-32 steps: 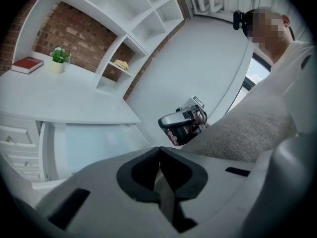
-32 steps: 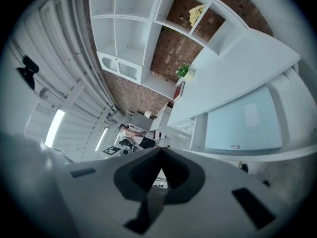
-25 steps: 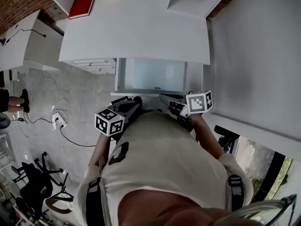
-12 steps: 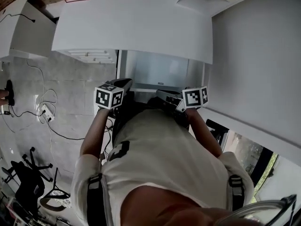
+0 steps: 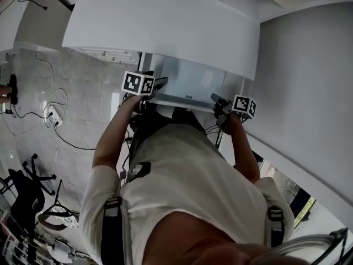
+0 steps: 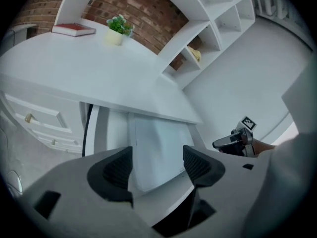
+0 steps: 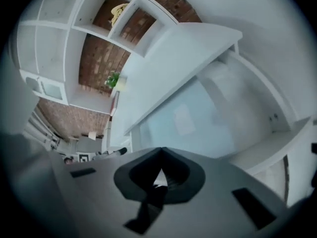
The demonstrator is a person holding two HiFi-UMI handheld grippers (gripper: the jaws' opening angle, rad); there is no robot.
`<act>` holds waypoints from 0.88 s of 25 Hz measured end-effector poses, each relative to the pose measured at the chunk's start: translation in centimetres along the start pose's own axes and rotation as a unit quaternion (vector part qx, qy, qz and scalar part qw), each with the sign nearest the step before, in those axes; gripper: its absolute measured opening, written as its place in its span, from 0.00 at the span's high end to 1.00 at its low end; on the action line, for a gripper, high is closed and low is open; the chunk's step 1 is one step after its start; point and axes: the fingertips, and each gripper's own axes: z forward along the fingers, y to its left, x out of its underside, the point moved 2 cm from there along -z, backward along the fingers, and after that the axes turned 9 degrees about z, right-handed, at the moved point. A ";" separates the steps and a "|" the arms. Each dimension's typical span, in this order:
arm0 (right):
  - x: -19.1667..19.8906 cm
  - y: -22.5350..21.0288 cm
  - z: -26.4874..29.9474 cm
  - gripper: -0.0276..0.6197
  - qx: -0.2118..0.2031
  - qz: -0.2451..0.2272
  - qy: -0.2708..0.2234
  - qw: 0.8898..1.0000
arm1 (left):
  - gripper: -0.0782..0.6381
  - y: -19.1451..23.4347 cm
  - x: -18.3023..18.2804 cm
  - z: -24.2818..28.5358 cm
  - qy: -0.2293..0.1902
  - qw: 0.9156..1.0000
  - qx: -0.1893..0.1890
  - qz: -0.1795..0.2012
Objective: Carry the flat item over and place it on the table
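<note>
- Both grippers had dropped forward toward the pale flat rectangular panel (image 5: 187, 83), which stood at 12 o'clock beneath the white table top (image 5: 165, 21).
- The left gripper (image 5: 162, 83) had just been spreading its jaws, the panel ahead unpinched; the right gripper (image 5: 216, 100) was pressed together, empty.
- Grasping, carrying and placing apparently all remained.
</note>
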 end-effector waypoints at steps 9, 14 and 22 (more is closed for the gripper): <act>-5.7 -6.5 2.5 0.48 0.083 -0.036 -0.002 0.996 | 0.40 2.0 1.4 5.1 0.078 0.997 -0.002 -0.010; -7.4 -8.7 4.6 0.36 0.120 -0.084 0.014 0.989 | 0.40 3.1 2.6 7.6 0.111 0.993 -0.012 -0.025; -6.9 -10.1 7.4 0.36 0.097 -0.091 0.061 0.989 | 0.40 4.0 3.9 9.5 0.133 0.990 -0.006 -0.046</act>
